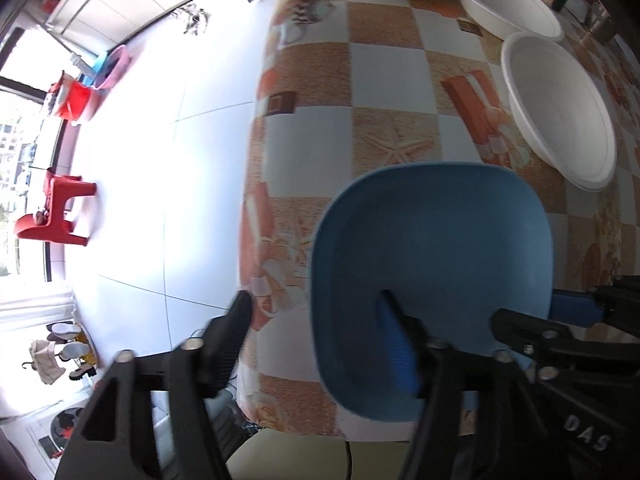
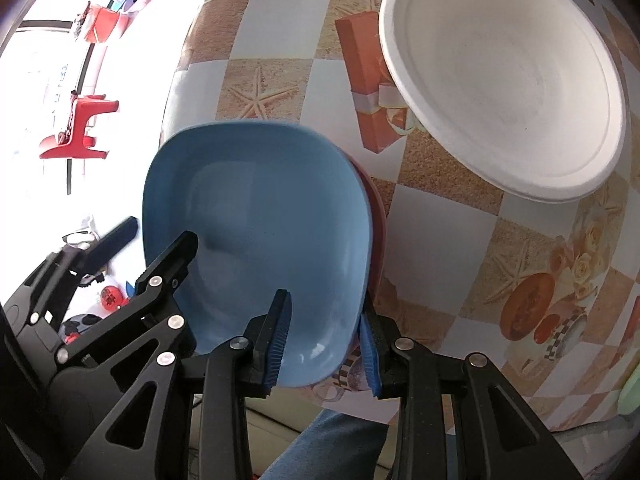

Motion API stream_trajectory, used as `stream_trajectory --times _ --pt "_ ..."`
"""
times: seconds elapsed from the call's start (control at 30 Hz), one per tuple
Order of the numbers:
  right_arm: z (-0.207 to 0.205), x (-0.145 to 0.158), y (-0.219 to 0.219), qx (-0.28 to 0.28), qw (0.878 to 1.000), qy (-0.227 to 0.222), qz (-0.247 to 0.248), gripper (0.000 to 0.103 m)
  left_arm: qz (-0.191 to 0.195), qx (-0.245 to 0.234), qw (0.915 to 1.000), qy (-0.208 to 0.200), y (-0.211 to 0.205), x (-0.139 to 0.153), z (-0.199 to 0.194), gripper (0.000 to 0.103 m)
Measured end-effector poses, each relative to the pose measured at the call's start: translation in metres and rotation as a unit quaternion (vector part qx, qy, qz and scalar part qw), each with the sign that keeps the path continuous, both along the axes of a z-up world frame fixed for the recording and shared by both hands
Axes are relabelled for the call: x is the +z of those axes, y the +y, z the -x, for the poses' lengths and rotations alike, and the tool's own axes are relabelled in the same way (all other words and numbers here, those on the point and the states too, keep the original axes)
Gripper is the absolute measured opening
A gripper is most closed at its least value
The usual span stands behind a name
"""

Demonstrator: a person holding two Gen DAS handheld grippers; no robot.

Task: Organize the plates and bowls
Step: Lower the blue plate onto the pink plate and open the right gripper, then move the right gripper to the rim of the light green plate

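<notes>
A blue squarish bowl sits near the table's front edge, nested on a pink bowl whose rim shows at its right side. My right gripper has its jaws around the near right rim of the blue and pink bowls, with a gap still showing at the pads. My left gripper is wide open; its right finger is inside the blue bowl and its left finger hangs past the table's edge. White paper bowls stand further back.
The table has a checkered orange and white cloth, and its left edge drops to a white tiled floor. More white bowls stand at the back. A red stool stands on the floor at the left.
</notes>
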State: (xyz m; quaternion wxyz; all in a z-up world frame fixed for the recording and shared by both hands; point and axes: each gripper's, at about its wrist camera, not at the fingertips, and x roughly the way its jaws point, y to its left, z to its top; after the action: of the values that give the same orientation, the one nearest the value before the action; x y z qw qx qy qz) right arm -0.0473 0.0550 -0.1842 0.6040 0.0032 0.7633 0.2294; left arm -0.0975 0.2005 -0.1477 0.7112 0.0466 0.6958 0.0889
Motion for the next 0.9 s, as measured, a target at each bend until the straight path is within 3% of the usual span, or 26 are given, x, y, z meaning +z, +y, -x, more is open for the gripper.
stream_trajectory --times 0.07,0.1,0.13,0.2,0.3,0.37,0.43,0.73,0.9 --pt "0.002 0.004 -0.002 0.008 1.0 -0.007 -0.001 0.035 -0.017 0.025 0.9994 -0.016 0.003 0.002 0.003 0.08" --pt "0.003 0.006 -0.003 0.012 1.0 -0.011 -0.002 0.041 -0.021 0.029 0.9992 -0.016 0.005 0.003 0.005 0.08" --pt "0.003 0.008 -0.004 0.016 1.0 -0.017 0.005 0.054 -0.025 0.033 0.9991 -0.012 0.005 0.002 0.006 0.08" --pt "0.003 0.012 -0.01 0.016 0.999 -0.028 0.006 0.067 -0.011 0.043 0.9989 -0.013 0.008 0.001 0.01 0.084" --pt "0.002 0.017 -0.022 0.006 1.0 -0.022 -0.006 0.068 0.014 0.054 0.9982 -0.02 0.006 0.004 0.015 0.091" --pt "0.003 0.022 -0.031 0.004 1.0 -0.029 -0.004 0.08 0.014 0.06 0.9979 -0.018 0.006 0.004 0.017 0.103" --pt "0.002 0.025 -0.04 0.001 0.999 -0.034 -0.009 0.103 0.029 0.066 0.9972 -0.017 0.002 0.005 0.021 0.103" --pt "0.006 0.034 -0.076 0.007 0.998 -0.061 0.009 0.103 0.051 -0.004 0.9987 -0.001 -0.056 0.012 0.024 0.103" --pt "0.01 0.036 -0.119 -0.014 0.998 -0.062 0.025 0.103 0.068 -0.053 0.9962 0.014 -0.101 0.016 0.023 0.103"
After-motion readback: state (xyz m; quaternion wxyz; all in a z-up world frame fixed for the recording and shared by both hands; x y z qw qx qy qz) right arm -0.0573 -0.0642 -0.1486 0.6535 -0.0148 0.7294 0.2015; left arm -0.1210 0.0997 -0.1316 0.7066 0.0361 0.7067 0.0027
